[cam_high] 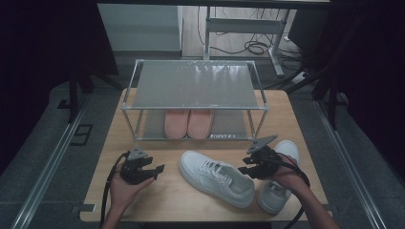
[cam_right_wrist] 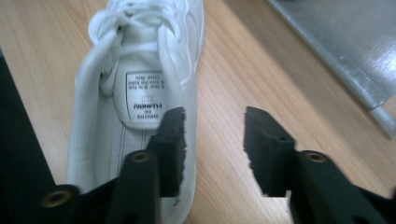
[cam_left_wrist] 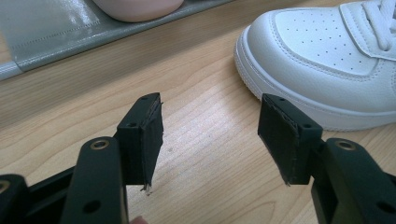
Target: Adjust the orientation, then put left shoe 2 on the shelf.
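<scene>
A white sneaker (cam_high: 217,177) lies at the table's middle, toe toward the far left. A second white sneaker (cam_high: 286,149) lies to its right, partly under my right hand. My right gripper (cam_high: 243,167) hangs open at the middle sneaker's collar. In the right gripper view, one jaw of the gripper (cam_right_wrist: 212,140) stands over the sneaker's (cam_right_wrist: 140,60) side wall and the other over bare wood, pressing on nothing. My left gripper (cam_high: 157,169) rests open, left of the sneaker's toe. In the left gripper view, the gripper (cam_left_wrist: 210,126) has only table between its pads, the toe (cam_left_wrist: 327,60) just beyond.
A two-tier metal shoe rack (cam_high: 196,83) stands at the table's far side, with a pair of pink shoes (cam_high: 187,123) on its lower shelf. The shelf edge (cam_left_wrist: 46,32) and a pink toe (cam_left_wrist: 137,7) lie ahead of my left gripper. Table edges are close behind both hands.
</scene>
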